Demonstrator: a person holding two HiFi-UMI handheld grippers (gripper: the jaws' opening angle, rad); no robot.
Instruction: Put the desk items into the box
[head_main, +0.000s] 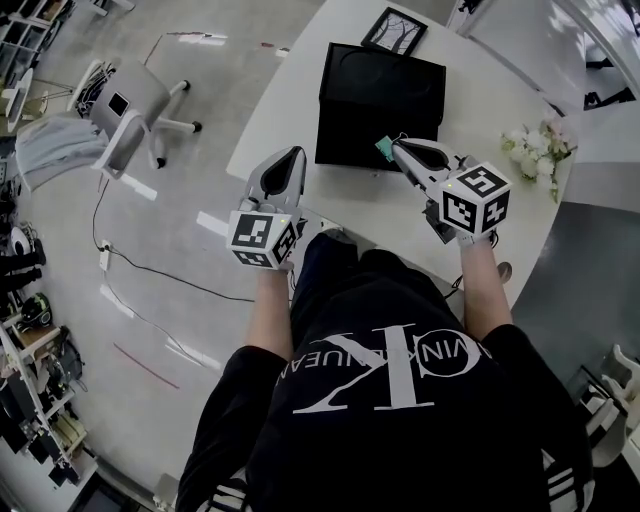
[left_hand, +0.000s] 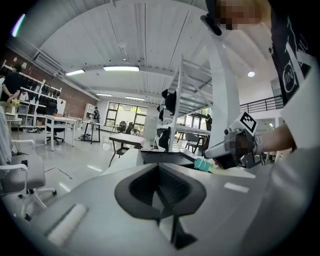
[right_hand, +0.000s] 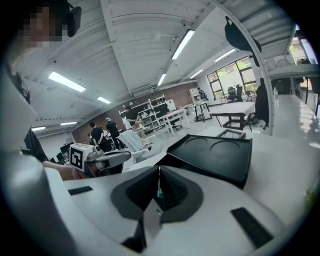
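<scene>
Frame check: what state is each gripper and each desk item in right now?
left gripper: shut, nothing between its jaws.
right gripper: shut on the teal item, at the black box's near right corner.
black box: flat on the table, teal item not yet in it.
picture frame: on the table beyond the black box, untouched.
flowers: on the table, untouched.

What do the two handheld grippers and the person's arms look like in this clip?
The left gripper and right gripper are light grey, tapered shells with black-lined jaws. Each carries a white cube printed with black square markers. The person wears a black short-sleeved T-shirt with white lettering.
</scene>
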